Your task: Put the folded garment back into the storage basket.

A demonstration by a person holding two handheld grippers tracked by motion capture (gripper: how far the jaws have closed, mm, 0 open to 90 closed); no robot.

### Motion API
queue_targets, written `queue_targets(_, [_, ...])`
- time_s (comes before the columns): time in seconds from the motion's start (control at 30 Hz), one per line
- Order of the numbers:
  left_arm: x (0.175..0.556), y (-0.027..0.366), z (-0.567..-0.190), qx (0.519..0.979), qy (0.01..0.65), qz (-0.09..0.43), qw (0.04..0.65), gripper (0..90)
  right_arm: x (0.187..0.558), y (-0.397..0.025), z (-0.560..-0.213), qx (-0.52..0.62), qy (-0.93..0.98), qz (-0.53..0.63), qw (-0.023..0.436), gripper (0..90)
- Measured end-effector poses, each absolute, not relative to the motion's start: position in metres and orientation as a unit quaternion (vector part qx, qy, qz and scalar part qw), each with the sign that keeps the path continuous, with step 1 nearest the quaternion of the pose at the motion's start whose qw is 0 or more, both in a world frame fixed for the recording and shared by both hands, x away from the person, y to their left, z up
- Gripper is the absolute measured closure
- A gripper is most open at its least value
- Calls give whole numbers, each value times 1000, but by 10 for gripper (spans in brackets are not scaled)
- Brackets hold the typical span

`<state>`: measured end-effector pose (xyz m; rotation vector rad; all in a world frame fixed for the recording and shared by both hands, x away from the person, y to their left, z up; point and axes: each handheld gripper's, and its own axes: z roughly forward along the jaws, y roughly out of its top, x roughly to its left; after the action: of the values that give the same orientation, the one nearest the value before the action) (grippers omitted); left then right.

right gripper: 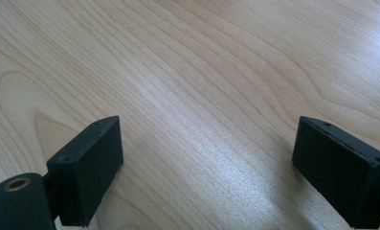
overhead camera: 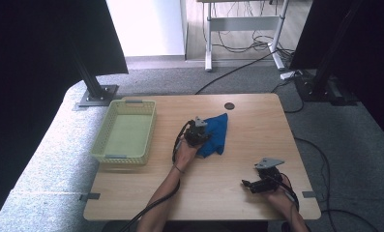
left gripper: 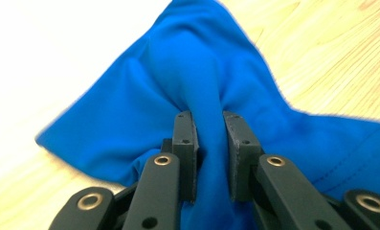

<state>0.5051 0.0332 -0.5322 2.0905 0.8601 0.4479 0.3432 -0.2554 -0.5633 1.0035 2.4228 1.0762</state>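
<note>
We are looking at one blue cloth (overhead camera: 216, 131) lying near the middle of the wooden table (overhead camera: 238, 193), just right of the yellow basket (overhead camera: 105, 145). In the high view its long axis is running from the near left to the far right, with a pointed corner aiming toward the far right, at the small dark round disc (overhead camera: 229, 106) set in the tabletop. The cloth is plain, bright blue, soft and rumpled, bunched into folds rather than lying flat.

We are holding the left gripper (overhead camera: 198, 134) over the near left part of the cloth. In the left gripper view its jaws are closing tight on a raised fold of the fabric (left gripper: 204, 86), which is pinched into a ridge between the pads (left gripper: 185, 148) and is spreading out wider beyond them.

We are resting the right gripper (overhead camera: 247, 184) near the table's near right corner, well apart from the cloth. In the right gripper view its jaws are standing wide apart, with bare wood grain between them and nothing held.

Counting: one cloth, one basket, one dark disc, two grippers and two hands. The basket is a pale yellow lattice box, sitting at the table's left edge.
</note>
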Motion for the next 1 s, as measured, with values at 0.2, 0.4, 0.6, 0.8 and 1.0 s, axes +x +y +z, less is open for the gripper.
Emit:
queue_targets(0.2, [499,38,-517,825,330,189,419,771,343,-255,-563,350,845,375,153,99])
queue_targets(0.4, [495,46,-505,820,327,199,426,770,343,-255,-563,350,845,375,153,99])
queue_targets(0.6, [491,53,-492,817,325,206,430,770,343,-255,-563,350,845,375,153,99])
queue_targets(0.8, [485,57,-481,821,314,213,427,770,343,-255,-563,350,845,375,153,99])
queue_targets(1.0, [481,65,-469,821,309,214,430,769,343,-255,-563,350,845,375,153,99])
